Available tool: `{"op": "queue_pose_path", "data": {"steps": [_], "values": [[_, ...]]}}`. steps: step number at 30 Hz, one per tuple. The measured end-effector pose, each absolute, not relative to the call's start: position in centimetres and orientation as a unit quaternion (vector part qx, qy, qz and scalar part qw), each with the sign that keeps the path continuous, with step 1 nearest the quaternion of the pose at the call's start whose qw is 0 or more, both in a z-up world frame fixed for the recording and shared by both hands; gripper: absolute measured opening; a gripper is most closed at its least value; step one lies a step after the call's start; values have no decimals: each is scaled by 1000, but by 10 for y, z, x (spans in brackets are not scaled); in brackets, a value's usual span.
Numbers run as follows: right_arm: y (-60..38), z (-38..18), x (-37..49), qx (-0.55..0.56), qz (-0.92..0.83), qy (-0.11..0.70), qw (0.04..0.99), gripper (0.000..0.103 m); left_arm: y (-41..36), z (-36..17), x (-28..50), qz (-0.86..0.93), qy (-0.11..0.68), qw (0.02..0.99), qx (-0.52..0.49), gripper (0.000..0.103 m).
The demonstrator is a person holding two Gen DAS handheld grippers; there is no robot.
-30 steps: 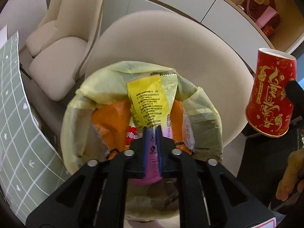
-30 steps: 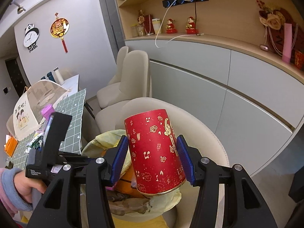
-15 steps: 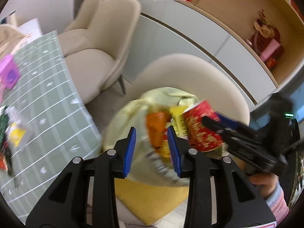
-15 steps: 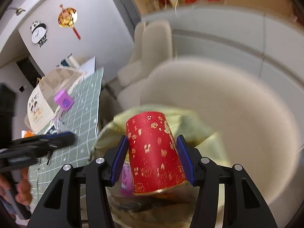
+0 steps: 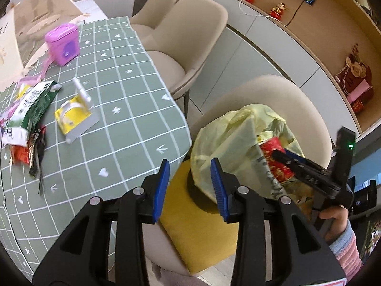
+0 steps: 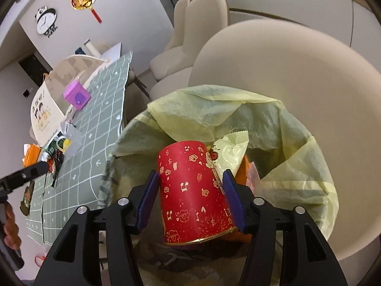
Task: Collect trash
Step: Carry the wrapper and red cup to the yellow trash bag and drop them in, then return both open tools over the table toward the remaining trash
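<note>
i see my right gripper (image 6: 191,199) over the mouth of the yellow bin bag (image 6: 281,124), which sits on a cream chair (image 6: 297,71) beside the table. its jaws have just been opening; the red paper cup (image 6: 190,186) stands tilted between the blue pads (image 6: 232,199), rim toward the camera, and a gap shows on the left side, so the pads no longer press on it. the cup's base rests among wrappers inside the bag, touching a pale yellow wrapper (image 6: 232,152). my left gripper (image 5: 190,186) is spread with nothing between its pads; its jaws have just been opening as well. it points at the gap between the table's edge and the bag. in the left view the right gripper appears at the bag's right side, held by a hand (image 5: 333,217) in a pink and blue sleeve. on the green checked tablecloth (image 5: 123,95), well in from the near edge, lie a yellow carton (image 5: 73,114), a green wrapper (image 5: 33,107) and smaller scraps toward the left edge; a purple box (image 5: 63,43) stands toward the far edge.
</note>
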State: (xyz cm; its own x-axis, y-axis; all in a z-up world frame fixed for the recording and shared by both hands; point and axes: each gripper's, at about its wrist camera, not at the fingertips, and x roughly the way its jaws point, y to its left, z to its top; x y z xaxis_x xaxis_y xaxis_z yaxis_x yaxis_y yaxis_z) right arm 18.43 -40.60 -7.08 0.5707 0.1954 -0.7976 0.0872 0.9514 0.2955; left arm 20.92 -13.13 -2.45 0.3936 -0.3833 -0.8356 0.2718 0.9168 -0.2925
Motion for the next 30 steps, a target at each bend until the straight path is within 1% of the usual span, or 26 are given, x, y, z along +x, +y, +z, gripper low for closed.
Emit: {"op": "queue_pose_path", "data": {"steps": [2,8,13,17,22,27,30], "values": [[-404,-62,175,132,11,449,884,58,-122,-27,207,-197,511,834,-59,35],[-385,-29,158,121,9,413,902,58,-96,-28,205,-197,499,841,-66,36],[-339,3,159,101,16,385,917,58,-56,-28,214,-198,491,846,-65,36],[-298,9,169,124,20,388,913,58,-8,-24,228,-195,473,858,-55,36],[-230,1,189,141,37,399,905,58,76,-17,262,-196,450,870,-46,36],[-164,-4,209,122,51,408,903,58,156,-26,305,-174,441,880,-15,36],[-134,-8,217,110,57,413,902,58,198,-35,335,-171,445,878,-25,36]]}}
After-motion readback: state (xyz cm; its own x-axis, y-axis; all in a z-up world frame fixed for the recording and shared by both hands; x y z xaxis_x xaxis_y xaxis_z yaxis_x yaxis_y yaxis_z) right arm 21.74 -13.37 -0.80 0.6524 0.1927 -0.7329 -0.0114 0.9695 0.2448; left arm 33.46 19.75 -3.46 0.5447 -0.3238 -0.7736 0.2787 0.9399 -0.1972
